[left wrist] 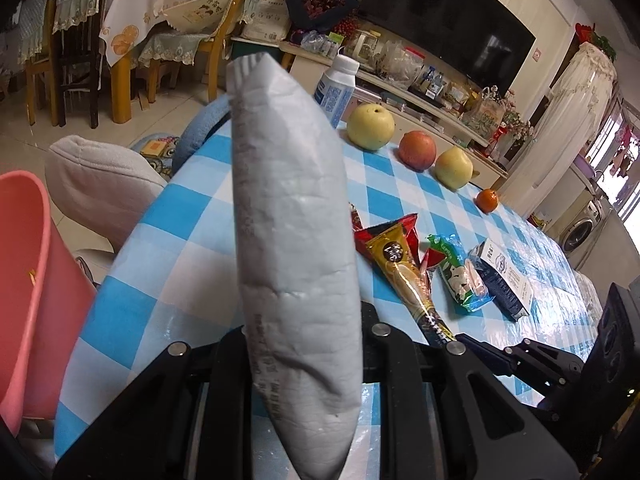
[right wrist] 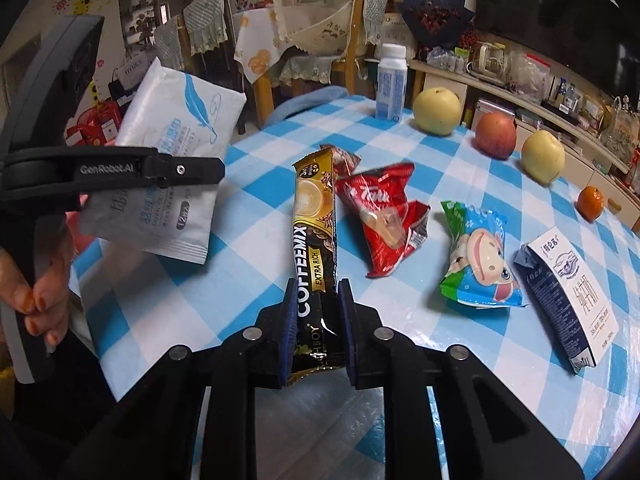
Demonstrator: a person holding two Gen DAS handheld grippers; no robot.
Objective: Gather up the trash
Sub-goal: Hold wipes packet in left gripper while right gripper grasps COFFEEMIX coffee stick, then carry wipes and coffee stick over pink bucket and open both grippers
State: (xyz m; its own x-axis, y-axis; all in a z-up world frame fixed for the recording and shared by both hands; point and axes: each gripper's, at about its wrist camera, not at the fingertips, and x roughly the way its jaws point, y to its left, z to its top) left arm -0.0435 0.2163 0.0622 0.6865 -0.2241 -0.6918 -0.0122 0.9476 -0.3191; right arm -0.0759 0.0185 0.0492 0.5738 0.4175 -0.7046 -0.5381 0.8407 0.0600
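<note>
My left gripper (left wrist: 304, 332) is shut on a white tissue pack (left wrist: 292, 240) and holds it on edge above the table's left side; the pack (right wrist: 168, 160) and that gripper (right wrist: 216, 170) also show in the right wrist view. My right gripper (right wrist: 318, 292) is shut on the near end of a gold and black Coffeemix sachet (right wrist: 314, 232), which lies on the checked cloth (right wrist: 180, 300). A red wrapper (right wrist: 384, 216), a green and blue snack pack (right wrist: 480, 256) and a small milk carton (right wrist: 568, 296) lie to its right.
A pink bin (left wrist: 24, 280) stands off the table's left edge beside a grey cushion (left wrist: 100, 184). A white bottle (right wrist: 392, 84), two yellow pears (right wrist: 436, 110), a red apple (right wrist: 496, 134) and a small orange (right wrist: 590, 202) stand along the far side.
</note>
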